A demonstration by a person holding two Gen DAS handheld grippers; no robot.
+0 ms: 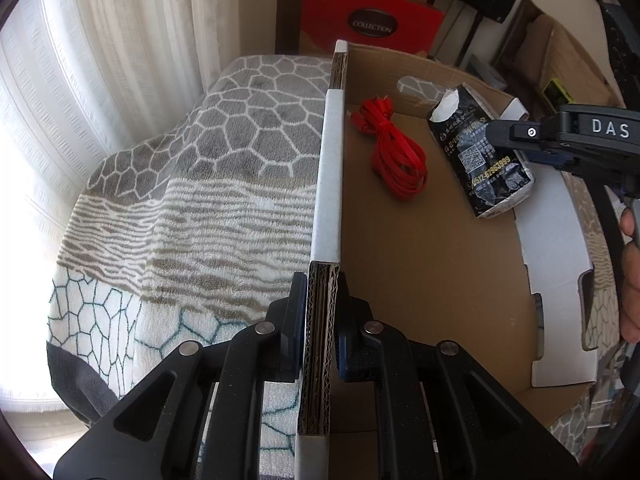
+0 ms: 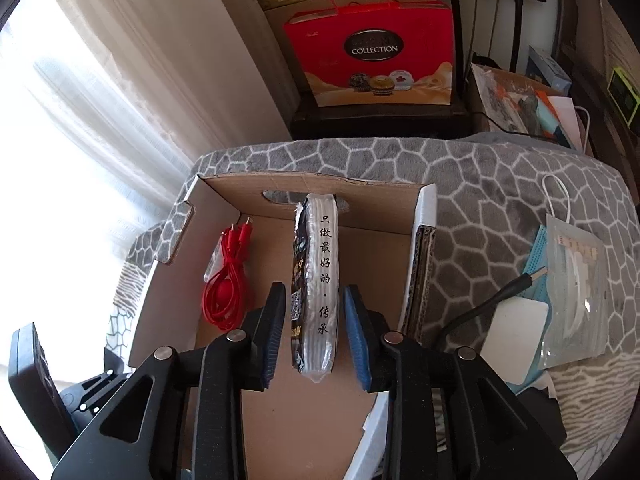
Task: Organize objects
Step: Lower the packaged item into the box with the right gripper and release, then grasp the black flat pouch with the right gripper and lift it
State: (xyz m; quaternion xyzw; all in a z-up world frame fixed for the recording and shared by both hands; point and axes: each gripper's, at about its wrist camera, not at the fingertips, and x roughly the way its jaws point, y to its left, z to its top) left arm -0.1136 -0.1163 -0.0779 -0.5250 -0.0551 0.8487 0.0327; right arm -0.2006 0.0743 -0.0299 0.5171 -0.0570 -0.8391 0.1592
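Here, in the left wrist view, the left gripper [image 1: 323, 312] is closed on the near side wall of the cardboard box [image 1: 420, 280], one finger outside the wall and one inside, both pads pressed against the corrugated edge; the wall runs straight ahead from between the fingers; to the left of the fingers lies the grey and white patterned blanket [image 1: 192, 200] on which the box rests; to the right of them, inside the box, a red cable bundle [image 1: 390, 148] lies on the floor toward the far end; further right a black tissue pack [image 1: 482, 152] sits tilted on the box floor, with the right gripper [image 1: 508, 140] reaching in from the right edge and its tip over the pack; whether that tip touches the pack cannot be told from here; beyond the box stands a red gift box [image 1: 372, 20] marked COLLECTION. In the right wrist view, the right gripper [image 2: 314, 320] stands open, its fingers apart on either side of the black tissue pack [image 2: 316, 280], with a visible gap between each pad and the pack; the pack stands on its edge between the fingers and stretches ahead to the far wall of the cardboard box [image 2: 312, 186]; the red cable bundle [image 2: 226, 280] lies to the left of the fingers on the box floor; to the right, outside the box on the patterned blanket [image 2: 480, 184], lie a white pad with a black cable [image 2: 514, 320] and a clear bag of masks [image 2: 572, 288]; the red gift box [image 2: 376, 56] stands straight ahead past the blanket.
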